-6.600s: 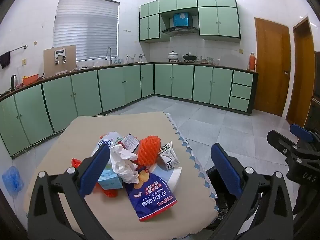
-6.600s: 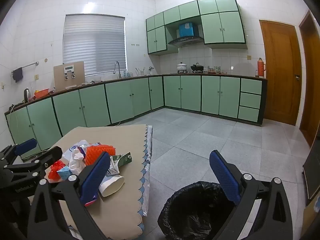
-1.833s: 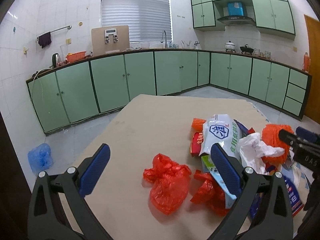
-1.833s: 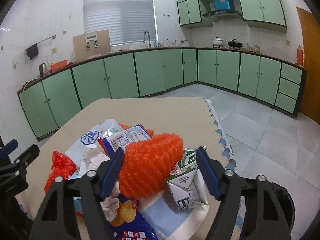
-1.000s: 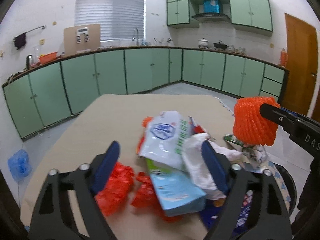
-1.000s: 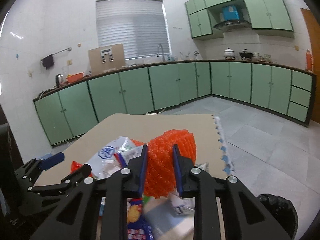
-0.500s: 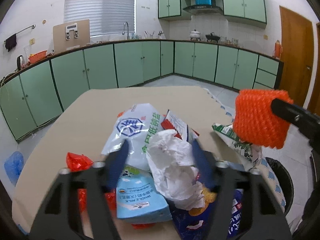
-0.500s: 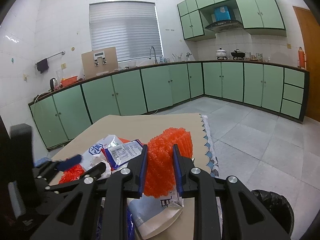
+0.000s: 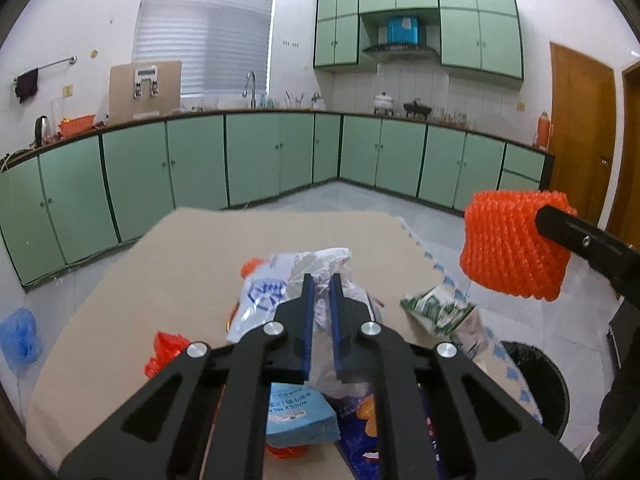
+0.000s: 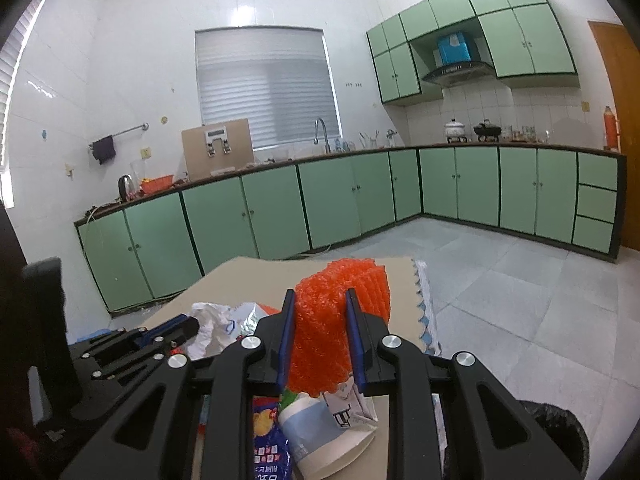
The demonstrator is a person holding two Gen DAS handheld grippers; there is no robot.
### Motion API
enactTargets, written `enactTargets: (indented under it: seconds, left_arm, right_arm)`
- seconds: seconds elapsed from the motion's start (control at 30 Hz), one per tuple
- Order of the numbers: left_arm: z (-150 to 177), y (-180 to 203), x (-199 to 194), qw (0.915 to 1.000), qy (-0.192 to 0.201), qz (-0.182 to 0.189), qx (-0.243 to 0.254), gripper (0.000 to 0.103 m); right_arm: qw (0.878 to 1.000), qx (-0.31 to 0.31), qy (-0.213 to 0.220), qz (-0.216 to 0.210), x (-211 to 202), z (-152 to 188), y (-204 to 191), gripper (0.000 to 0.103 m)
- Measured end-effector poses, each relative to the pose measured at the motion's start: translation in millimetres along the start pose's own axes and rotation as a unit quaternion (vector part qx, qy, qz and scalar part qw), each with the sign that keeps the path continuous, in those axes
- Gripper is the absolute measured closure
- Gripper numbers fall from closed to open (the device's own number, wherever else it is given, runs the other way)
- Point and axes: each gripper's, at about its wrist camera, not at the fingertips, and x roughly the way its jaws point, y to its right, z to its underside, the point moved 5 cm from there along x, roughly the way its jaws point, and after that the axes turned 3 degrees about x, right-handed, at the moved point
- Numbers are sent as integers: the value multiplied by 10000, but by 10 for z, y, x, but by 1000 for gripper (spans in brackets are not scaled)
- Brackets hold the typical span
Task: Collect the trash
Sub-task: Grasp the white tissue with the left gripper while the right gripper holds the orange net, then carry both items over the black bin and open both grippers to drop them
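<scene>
Orange foam net point(image 10: 340, 320) (pinched), tissue point(image 9: 320, 264)

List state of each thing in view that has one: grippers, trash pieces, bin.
left gripper: jaws just closed, shut on white crumpled bag
right gripper: shut on orange foam net, held clear of the table
green milk carton: crushed, lying at the table edge
red plastic bag: crumpled on table
black-lined bin: open, on the floor beside the table
</scene>
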Motion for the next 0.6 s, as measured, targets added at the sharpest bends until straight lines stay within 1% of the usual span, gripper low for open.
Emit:
enactTargets:
  seconds: [0.17, 0.33, 0.43, 0.53, 0.6]
  left_arm:
    - [-181, 65, -231, 9995, 318, 48, 15, 97]
    - [-339, 243, -420, 9980, 579, 260, 31, 97]
    - [-410, 475, -474, 9964, 655, 533, 103, 97]
    - [-421, 709, -464, 9946, 640, 800, 183, 97]
    - [-403, 961, -448, 9920, 593, 1079, 269, 97]
  right_arm:
    - [9998, 7, 176, 80, -192, -117, 62, 79]
    - [9989, 115, 323, 332, -454, -145, 278, 79]
    - [9975, 174, 389, 559, -610, -141, 464, 79]
    - [9958, 238, 420, 777, -749, -115, 651, 79]
    - [9944, 266, 408, 938, -824, -89, 776, 79]
